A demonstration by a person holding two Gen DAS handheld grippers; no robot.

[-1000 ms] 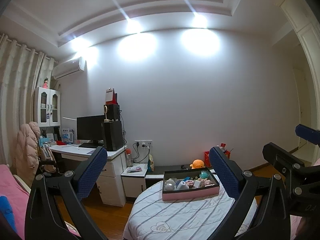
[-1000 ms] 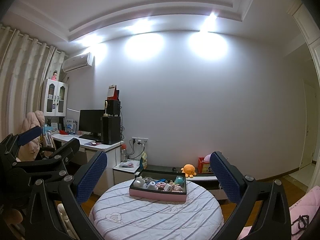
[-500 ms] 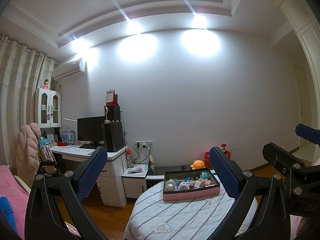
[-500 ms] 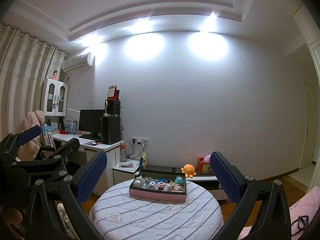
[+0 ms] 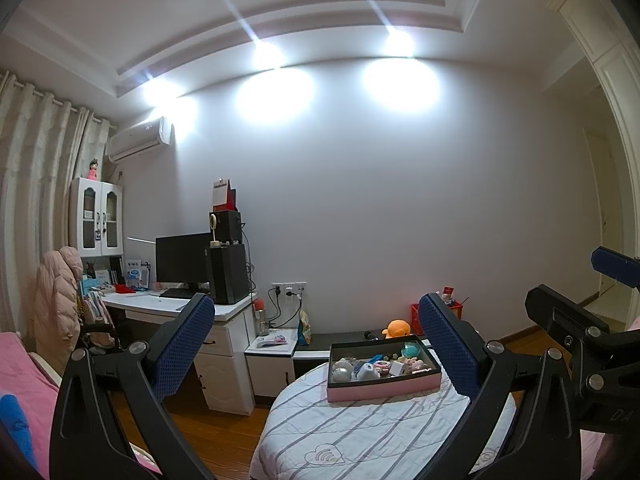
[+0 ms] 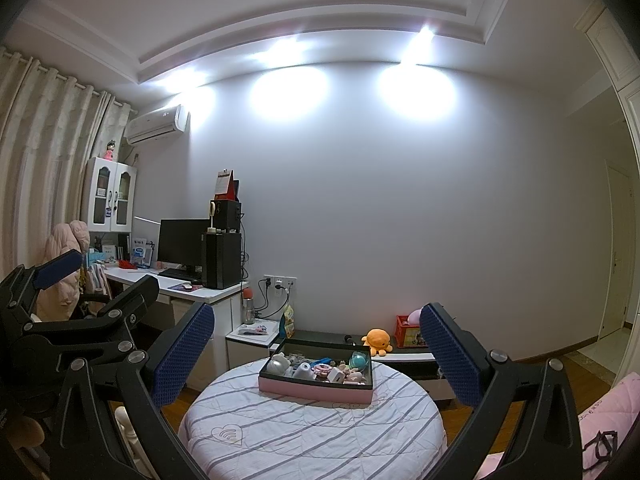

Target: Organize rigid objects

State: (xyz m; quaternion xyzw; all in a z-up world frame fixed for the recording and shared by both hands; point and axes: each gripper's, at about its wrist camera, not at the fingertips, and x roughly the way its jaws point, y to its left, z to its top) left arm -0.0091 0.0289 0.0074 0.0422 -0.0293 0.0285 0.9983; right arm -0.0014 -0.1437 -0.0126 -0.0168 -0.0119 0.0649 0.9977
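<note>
At the bottom of each wrist view the jaws stand wide apart and hold nothing. The left gripper (image 5: 312, 344) and the right gripper (image 6: 316, 354) both hang in the air, well apart from the round counter (image 6: 312, 432) with its striped white cloth.

On the far part of this counter, lower centre of the frame, lies a shallow pink box (image 6: 316, 390) with a dark inside. Its long axis runs left to right. It holds many small things: a white figure (image 6: 278, 364) at the left end, a white cup (image 6: 303, 371), a teal ball (image 6: 359, 359) at the right end.

Behind it, an orange plush toy (image 6: 377, 339) sits on a low dark shelf (image 6: 320, 337) against the wall.
</note>
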